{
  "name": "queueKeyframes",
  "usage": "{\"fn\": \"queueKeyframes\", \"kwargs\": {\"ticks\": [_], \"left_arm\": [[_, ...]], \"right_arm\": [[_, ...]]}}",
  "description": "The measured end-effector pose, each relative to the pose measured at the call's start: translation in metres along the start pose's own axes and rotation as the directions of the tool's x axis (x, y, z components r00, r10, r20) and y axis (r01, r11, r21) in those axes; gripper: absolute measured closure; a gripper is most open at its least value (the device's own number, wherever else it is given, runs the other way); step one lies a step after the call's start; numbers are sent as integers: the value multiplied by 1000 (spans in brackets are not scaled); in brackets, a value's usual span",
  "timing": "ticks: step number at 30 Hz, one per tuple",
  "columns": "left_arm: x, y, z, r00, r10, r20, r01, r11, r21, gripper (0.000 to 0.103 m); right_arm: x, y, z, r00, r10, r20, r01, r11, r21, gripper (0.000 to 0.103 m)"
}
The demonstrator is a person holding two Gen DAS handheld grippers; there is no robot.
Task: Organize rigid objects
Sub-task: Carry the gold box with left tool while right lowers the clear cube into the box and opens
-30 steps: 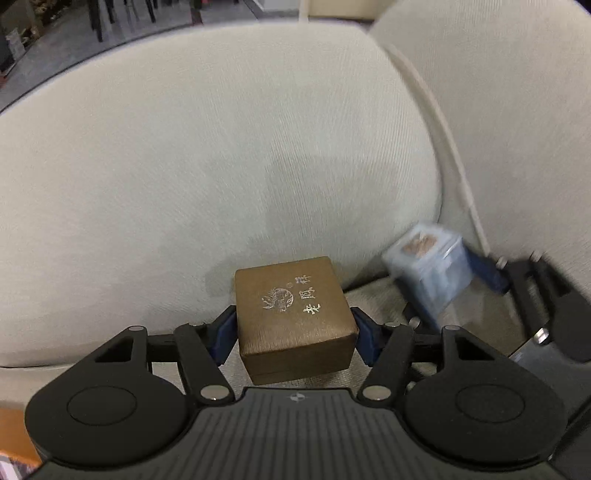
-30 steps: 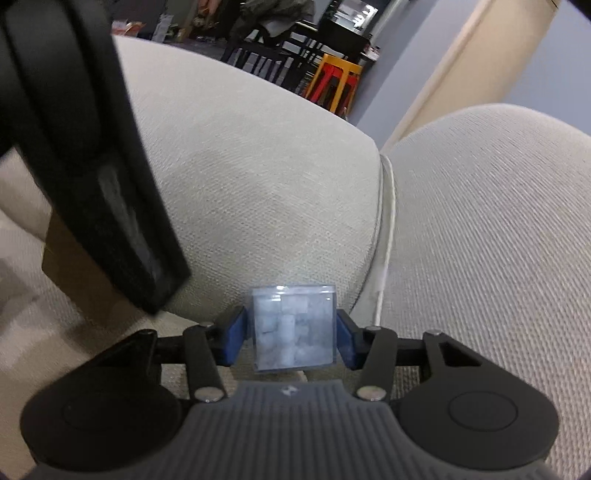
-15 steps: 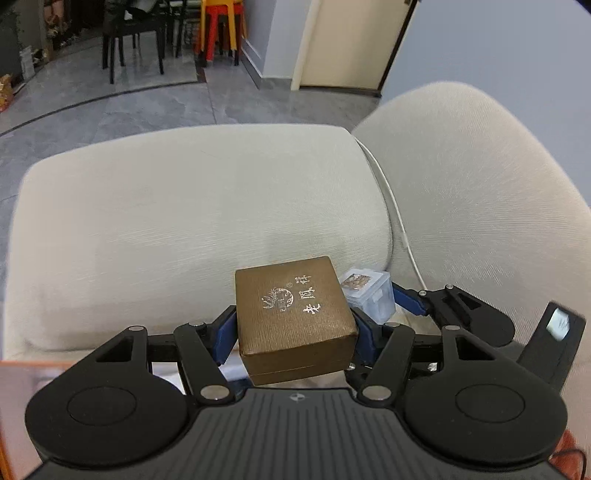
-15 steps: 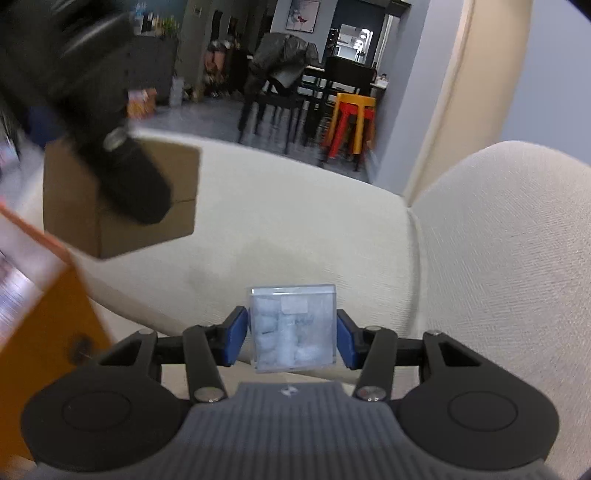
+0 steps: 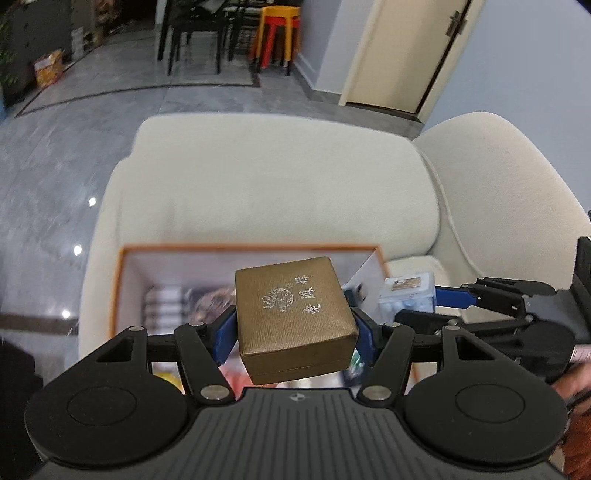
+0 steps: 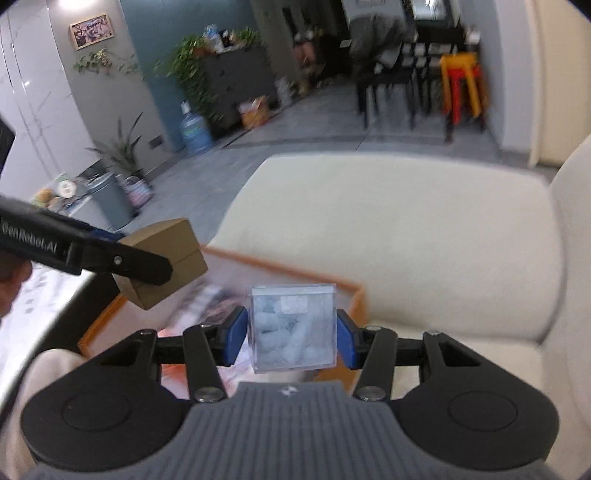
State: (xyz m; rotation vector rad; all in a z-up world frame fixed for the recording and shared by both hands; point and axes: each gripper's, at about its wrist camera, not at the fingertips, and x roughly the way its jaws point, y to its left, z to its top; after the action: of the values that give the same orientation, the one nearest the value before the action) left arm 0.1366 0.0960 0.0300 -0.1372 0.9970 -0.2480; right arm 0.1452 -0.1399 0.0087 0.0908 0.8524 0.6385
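Observation:
My left gripper [image 5: 293,326] is shut on a gold-brown box [image 5: 291,314] with silver characters on its lid, held in the air over an open orange-rimmed storage box [image 5: 125,280]. My right gripper [image 6: 290,334] is shut on a clear plastic box [image 6: 293,328] filled with pale blue-white pieces, held above the same orange-rimmed box [image 6: 354,295]. In the left wrist view the clear box [image 5: 408,295] and right gripper [image 5: 410,299] sit just right of the gold box. In the right wrist view the gold box [image 6: 177,243] and left gripper [image 6: 162,266] are up at the left.
The orange-rimmed box rests on a cream sofa [image 5: 280,177] and holds several blurred items. A sofa backrest cushion [image 5: 498,184] rises at the right. Grey tiled floor [image 5: 55,147], stacked stools [image 5: 275,33] and dark chairs lie beyond.
Both grippers have risen and pulled back from the sofa cushion with their boxes still held. The orange-rimmed box has come into view beneath them.

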Motion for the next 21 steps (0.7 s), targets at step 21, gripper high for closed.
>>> {"fn": "queueKeyframes", "kwargs": {"ticks": [21], "left_arm": [[-2,48,-48,983,-116,-139,125,991,53,31]], "right_arm": [[68,50,-50,915,36,-403,37,984,174,53]]}}
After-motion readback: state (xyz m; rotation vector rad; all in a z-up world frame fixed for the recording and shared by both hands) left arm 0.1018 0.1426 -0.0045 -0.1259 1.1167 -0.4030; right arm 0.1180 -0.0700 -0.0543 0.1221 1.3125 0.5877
